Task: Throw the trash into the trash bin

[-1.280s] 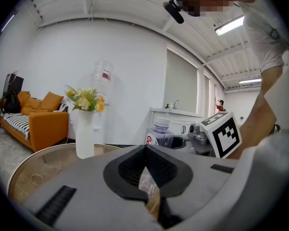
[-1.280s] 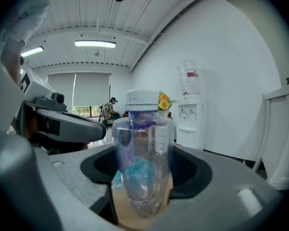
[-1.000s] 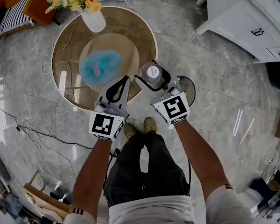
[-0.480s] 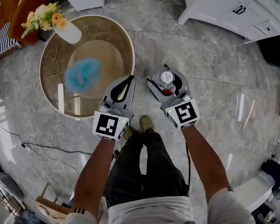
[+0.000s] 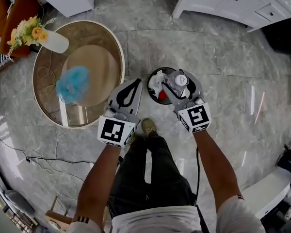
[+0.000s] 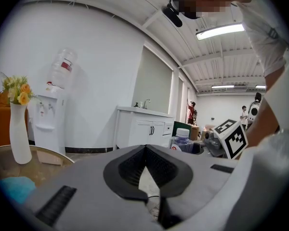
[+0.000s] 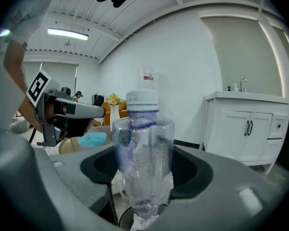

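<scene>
The marble floor (image 5: 223,57) is taken up at the left by a round table (image 5: 120,57). The trash bin (image 5: 153,75) is stood on the floor near it, between the two grippers in the head view, and white and red litter is already seen inside.

The left gripper (image 5: 134,84) is held beside the bin's left side, its jaws brought together with nothing between them. The right gripper (image 5: 180,84) is held at the bin's right edge. Its jaws are spread wide yet clamped on the sides of a clear plastic bottle (image 5: 173,75), which is carried upright with its white cap (image 5: 181,79) uppermost.

The step in hand is judged to be the last of the carry, before the drop. The bottle appears to be placed over the bin's right rim rather than its middle, so it is best brought further across until its base is centred over the opening. The thin wall is likely to be crushed or slipped under a changing squeeze, so an even grip is called for. The bottle is best lowered close to the litter before the jaws are parted, so that a bounce off the rim is avoided. The release is best made in one full opening, and the left gripper is best kept clear of the mouth.
</scene>
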A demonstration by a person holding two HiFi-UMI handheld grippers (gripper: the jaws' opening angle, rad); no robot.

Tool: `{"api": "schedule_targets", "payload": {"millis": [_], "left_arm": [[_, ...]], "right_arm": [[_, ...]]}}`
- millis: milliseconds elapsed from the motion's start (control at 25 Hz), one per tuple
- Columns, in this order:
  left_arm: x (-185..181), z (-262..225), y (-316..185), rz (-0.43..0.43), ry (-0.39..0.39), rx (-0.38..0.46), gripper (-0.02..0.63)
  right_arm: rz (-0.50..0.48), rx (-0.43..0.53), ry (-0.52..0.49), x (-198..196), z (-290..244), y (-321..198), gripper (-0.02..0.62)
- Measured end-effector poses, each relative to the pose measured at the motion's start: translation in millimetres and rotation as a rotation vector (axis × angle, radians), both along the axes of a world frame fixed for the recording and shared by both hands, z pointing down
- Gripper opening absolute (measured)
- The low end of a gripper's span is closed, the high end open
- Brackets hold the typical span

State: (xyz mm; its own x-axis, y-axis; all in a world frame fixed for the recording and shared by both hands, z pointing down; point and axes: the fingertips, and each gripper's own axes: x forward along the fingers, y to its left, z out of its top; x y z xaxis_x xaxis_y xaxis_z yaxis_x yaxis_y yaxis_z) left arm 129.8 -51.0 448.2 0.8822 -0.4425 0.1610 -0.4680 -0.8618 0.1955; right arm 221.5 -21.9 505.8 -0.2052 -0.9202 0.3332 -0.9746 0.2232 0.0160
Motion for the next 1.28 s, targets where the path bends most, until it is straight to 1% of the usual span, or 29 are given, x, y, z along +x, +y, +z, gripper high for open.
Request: {"api": "schedule_targets", "payload": {"millis": [240, 360, 480, 840, 960, 1040, 1240, 1280], "left_arm": [[19.9, 6.0, 5.9, 0.019, -0.018, -0.007, 0.0], [23.3, 7.8, 6.8, 0.02, -0.025, -0.009, 0.0], [24.6, 8.1, 5.9, 0.016, -0.032, -0.009, 0.0], [16.7, 14.7, 3.6, -0.009, -0.036, -0.021, 0.0], [11.7, 17.4, 4.2, -0.017, -0.033, -0.027, 0.0], [8.0, 18.7, 4.0, -0.023, -0.033, -0.03, 0.0], [-4.5, 20.8, -0.9, -0.043, -0.032, -0.031, 0.0], [-7.5, 21.2, -2.6, -0.05, -0.032, -0.032, 0.0]], "right_arm": [[0.027, -0.037, 0.006, 26.7, 20.0, 11.1, 0.302], [0.031, -0.073, 0.031, 33.2, 31.7, 13.8, 0.304], [0.04, -0.094, 0.042, 38.0, 39.1, 14.0, 0.334], [0.004, -0.095, 0.011, 25.9, 44.9, 11.5, 0.336], [-0.022, -0.079, -0.002, 14.5, 42.2, 10.5, 0.307], [-0.032, -0.066, -0.001, 9.1, 39.9, 9.2, 0.244], [-0.038, -0.045, 0.004, 0.6, 34.7, 3.4, 0.151], [-0.041, -0.04, 0.005, -1.6, 32.9, 2.2, 0.08]]}}
